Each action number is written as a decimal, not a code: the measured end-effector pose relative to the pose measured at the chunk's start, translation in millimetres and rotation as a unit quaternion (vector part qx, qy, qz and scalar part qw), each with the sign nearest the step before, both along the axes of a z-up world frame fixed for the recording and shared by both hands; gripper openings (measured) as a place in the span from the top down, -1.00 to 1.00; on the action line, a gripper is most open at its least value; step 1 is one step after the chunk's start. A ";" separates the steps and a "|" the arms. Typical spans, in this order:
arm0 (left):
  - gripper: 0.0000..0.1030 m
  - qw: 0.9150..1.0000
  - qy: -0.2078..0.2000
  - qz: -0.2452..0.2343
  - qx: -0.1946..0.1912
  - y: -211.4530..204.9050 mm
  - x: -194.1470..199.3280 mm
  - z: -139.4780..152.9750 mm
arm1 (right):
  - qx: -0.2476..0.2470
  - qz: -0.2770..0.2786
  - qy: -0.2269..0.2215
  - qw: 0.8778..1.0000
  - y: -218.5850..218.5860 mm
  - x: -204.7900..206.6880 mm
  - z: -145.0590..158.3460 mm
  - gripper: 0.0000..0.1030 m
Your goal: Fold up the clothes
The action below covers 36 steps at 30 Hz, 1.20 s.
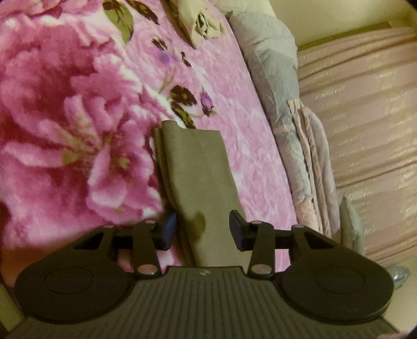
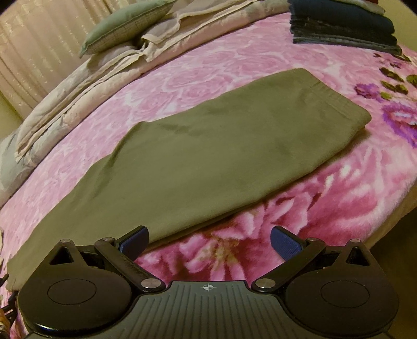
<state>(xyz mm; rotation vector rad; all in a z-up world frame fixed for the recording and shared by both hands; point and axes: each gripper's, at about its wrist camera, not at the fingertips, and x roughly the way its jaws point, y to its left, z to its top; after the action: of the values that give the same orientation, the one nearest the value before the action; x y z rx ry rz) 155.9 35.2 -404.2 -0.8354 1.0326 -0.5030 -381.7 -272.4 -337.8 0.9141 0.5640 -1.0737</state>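
Olive-green trousers (image 2: 208,146) lie flat on a pink floral blanket (image 2: 325,198) that covers the bed. In the right wrist view the garment is folded lengthwise into one long strip, which runs from the near left to the far right, where its wide end finishes in a neat edge.

The right gripper (image 2: 209,241) is just at the near long edge of the trousers. Its jaws stand wide apart and nothing is between them; the left blue pad (image 2: 134,243) is touching or almost touching the edge of the cloth, and the right pad is over the bare blanket.

In the left wrist view the left gripper (image 1: 202,232) is above one narrow end of the same trousers (image 1: 192,167), and the strip goes away from it toward the far side. Its fingers are parted, one on each side of the cloth, and they do not press it. Whether they touch the fabric, I cannot tell.

On the far right of the right wrist view there is a stack of folded dark clothes (image 2: 344,26). At the far left a green pillow (image 2: 125,23) rests on a pale folded quilt (image 2: 78,86) along the edge of the bed. Behind them hangs a light curtain (image 2: 39,47).
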 end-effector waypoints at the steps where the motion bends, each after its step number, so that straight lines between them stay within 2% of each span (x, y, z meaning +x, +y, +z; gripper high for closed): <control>1: 0.39 1.000 0.000 0.005 -0.004 0.7 -0.4 -1.7 | 0.001 0.000 0.001 1.000 -0.1 0.2 -0.8 -0.98; 3: 0.51 1.000 0.002 0.017 -0.013 3.6 -2.9 -5.5 | 0.003 0.000 0.002 1.000 -0.7 -0.1 -2.4 -0.98; 5: 0.81 1.000 0.007 0.022 -0.011 3.8 -1.0 -8.6 | 0.005 0.000 0.002 1.000 -1.4 -0.7 -3.9 -0.98; 6: 0.89 1.000 0.008 0.019 -0.002 3.0 0.4 -8.3 | 0.005 0.000 0.001 1.000 -1.5 -1.7 -4.4 -0.98; 8: 0.92 1.000 0.004 0.013 0.016 0.4 2.3 -5.6 | 0.005 -0.001 0.000 1.000 -1.3 -4.3 -4.4 -0.98; 11: 0.94 0.997 -0.050 -0.015 0.064 -13.1 -2.8 17.1 | 0.001 -0.006 -0.003 1.000 -1.4 -11.0 -2.2 -0.98; 14: 0.94 0.984 -0.139 -0.068 0.086 -38.2 -20.9 52.9 | -0.006 -0.017 -0.006 1.000 -0.8 -21.5 1.7 -0.98; 16: 0.94 0.967 -0.204 -0.131 0.081 -63.6 -49.5 77.5 | -0.009 -0.027 -0.012 1.000 -1.4 -29.8 4.7 -0.98; 18: 0.94 0.941 -0.267 -0.192 0.074 -89.1 -78.3 102.0 | -0.013 -0.035 -0.016 0.999 -2.0 -37.1 7.3 -0.98; 20: 0.94 0.904 -0.327 -0.265 0.072 -117.0 -121.5 117.2 | -0.018 -0.043 -0.021 0.999 -2.6 -43.4 10.3 -0.98; 21: 0.94 0.886 -0.343 -0.303 0.077 -131.8 -144.1 113.0 | -0.020 -0.046 -0.025 0.998 -2.9 -46.3 12.0 -0.98; 22: 0.92 0.865 -0.357 -0.341 0.082 -146.7 -166.7 108.7 | -0.022 -0.049 -0.027 0.998 -3.6 -48.9 13.5 -0.98; 24: 0.80 0.819 -0.384 -0.415 0.092 -176.4 -211.8 99.9 | -0.025 -0.053 -0.031 0.998 -4.7 -52.4 16.5 -0.98; 25: 0.73 0.802 -0.382 -0.444 0.114 -188.9 -227.5 85.6 | -0.027 -0.055 -0.033 0.998 -5.2 -54.0 17.9 -0.98; 27: 0.73 0.764 -0.363 -0.503 0.178 -212.7 -255.9 49.2 | -0.030 -0.058 -0.037 0.997 -6.1 -56.6 20.8 -0.98; 28: 0.73 0.756 -0.361 -0.509 0.197 -216.0 -263.4 38.5 | -0.031 -0.059 -0.040 0.997 -6.5 -57.2 22.2 -0.98; 30: 0.70 0.750 -0.399 -0.492 0.190 -204.6 -273.8 38.4 | -0.038 -0.062 -0.048 0.996 -5.4 -58.8 26.7 -0.98; 31: 0.58 0.750 -0.391 -0.500 0.186 -201.1 -273.4 41.6 | -0.043 -0.064 -0.053 0.996 -4.8 -59.5 29.1 -0.98; 32: 0.50 0.752 -0.380 -0.508 0.177 -196.6 -271.1 45.1 | -0.045 -0.062 -0.061 0.995 -4.9 -58.0 29.9 -0.98; 35: 0.48 0.767 -0.363 -0.508 0.148 -175.0 -254.0 59.7 | -0.040 -0.045 -0.101 0.993 -6.5 -45.9 29.1 -0.98; 36: 0.48 0.772 -0.359 -0.506 0.141 -166.8 -248.9 64.9 | -0.030 -0.034 -0.128 0.991 -7.9 -39.3 27.5 -0.97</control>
<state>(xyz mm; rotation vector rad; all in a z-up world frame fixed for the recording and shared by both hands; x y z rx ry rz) -93.0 -131.6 -339.3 0.2989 0.7159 -1.4130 -421.1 -280.3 -310.3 1.0060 0.2894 -1.0095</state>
